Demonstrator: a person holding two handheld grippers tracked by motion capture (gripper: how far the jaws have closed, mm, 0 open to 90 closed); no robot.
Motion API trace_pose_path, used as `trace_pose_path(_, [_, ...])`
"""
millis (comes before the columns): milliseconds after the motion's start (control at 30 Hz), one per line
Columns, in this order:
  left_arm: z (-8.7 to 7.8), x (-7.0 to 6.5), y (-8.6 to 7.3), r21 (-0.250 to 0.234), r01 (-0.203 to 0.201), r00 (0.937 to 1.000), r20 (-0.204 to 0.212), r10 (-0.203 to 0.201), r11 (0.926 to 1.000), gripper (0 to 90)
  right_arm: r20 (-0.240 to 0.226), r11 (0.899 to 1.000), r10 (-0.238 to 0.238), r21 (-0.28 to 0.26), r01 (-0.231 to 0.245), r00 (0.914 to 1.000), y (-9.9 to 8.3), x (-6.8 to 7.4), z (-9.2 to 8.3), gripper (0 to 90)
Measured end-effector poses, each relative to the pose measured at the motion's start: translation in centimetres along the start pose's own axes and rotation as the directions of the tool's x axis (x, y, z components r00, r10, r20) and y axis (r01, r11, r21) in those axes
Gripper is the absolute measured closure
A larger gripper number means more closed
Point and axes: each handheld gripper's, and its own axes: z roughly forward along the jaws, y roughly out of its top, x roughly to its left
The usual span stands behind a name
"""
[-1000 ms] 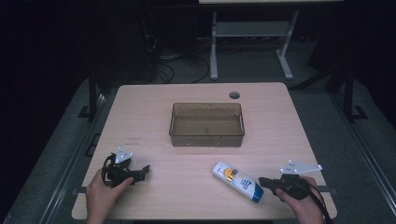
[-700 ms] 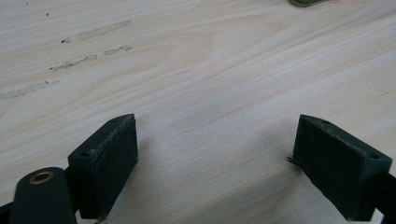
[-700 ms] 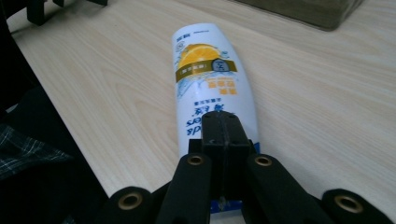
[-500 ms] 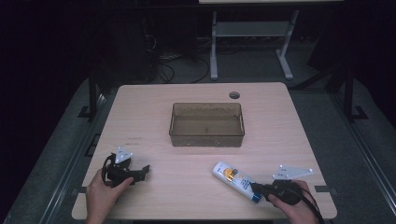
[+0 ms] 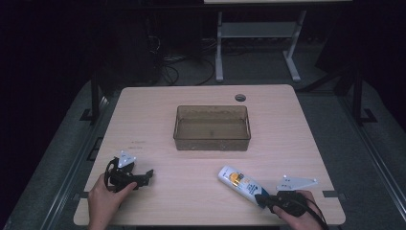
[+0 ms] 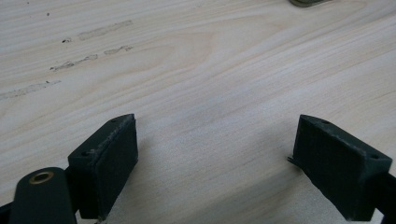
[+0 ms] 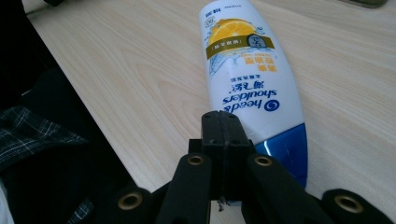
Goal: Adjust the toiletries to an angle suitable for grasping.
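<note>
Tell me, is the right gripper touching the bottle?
Cannot tell. In the right gripper view the shut right gripper overlaps the bottle near its blue cap, hiding any contact or gap.

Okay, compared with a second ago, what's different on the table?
The right hand-held gripper has slid left, jaws shut, up to the blue cap end of the shampoo bottle, gripping nothing. Bottle, brown bin and open left hand-held gripper stayed put.
</note>
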Motion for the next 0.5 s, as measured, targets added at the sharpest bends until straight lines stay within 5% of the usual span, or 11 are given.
trace_pose_path(500, [0.0, 0.0, 0.0, 0.0, 0.0, 1.0, 0.0, 0.0, 1.0, 12.8, 0.033, 1.0, -0.002, 0.03, 0.001, 0.9995, -0.21, -0.7, 0.3, 90.0])
